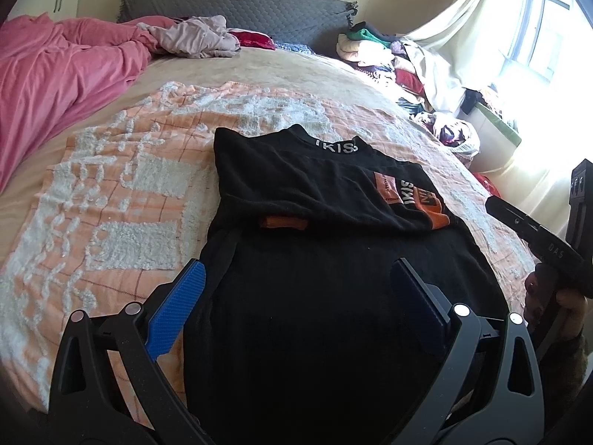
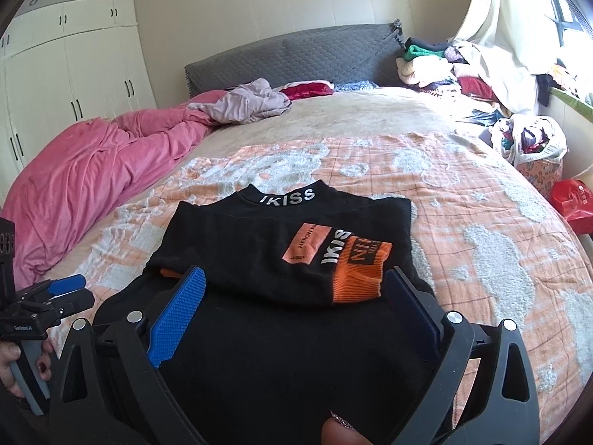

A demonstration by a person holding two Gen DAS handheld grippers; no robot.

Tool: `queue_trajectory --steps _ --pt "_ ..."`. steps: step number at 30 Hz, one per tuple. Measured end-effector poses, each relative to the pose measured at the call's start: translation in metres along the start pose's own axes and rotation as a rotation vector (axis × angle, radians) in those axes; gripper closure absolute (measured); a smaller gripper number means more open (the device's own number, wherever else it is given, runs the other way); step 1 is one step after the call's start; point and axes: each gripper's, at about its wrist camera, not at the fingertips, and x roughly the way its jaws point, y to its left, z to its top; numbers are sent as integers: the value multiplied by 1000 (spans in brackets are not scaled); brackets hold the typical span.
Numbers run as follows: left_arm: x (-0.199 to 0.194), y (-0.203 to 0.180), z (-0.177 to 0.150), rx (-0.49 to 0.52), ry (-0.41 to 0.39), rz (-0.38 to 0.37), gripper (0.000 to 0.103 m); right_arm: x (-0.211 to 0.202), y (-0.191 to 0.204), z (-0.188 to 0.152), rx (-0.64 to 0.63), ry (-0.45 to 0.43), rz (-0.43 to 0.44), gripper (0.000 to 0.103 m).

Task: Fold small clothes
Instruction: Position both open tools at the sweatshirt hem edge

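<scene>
A small black top (image 1: pixel 318 193) with an "IKISS" collar and orange cuffs lies on the orange and white blanket (image 1: pixel 111 193), its sleeves folded across the body. It also shows in the right wrist view (image 2: pixel 259 244). My left gripper (image 1: pixel 296 289) is open, its blue fingers (image 1: pixel 178 307) spread above the garment's lower part, holding nothing. My right gripper (image 2: pixel 296 296) is open over the lower part, below the orange cuff (image 2: pixel 359 274), and empty. The right gripper's body shows at the right edge of the left wrist view (image 1: pixel 537 237).
A pink duvet (image 2: pixel 92 170) lies bunched along the left of the bed. A crumpled pale garment (image 2: pixel 252 104) lies near the grey headboard (image 2: pixel 296 52). A pile of clothes (image 2: pixel 463 70) and a bag of clothes (image 2: pixel 533 144) stand at the right by the window.
</scene>
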Motion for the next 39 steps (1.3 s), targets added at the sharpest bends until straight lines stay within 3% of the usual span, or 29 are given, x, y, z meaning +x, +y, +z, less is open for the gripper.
queue_trajectory --steps 16,39 --pt "-10 9 -19 -5 30 44 10 -23 -18 -21 64 -22 -39 6" --pt "-16 27 -43 -3 87 104 10 -38 -40 -75 114 120 -87 6"
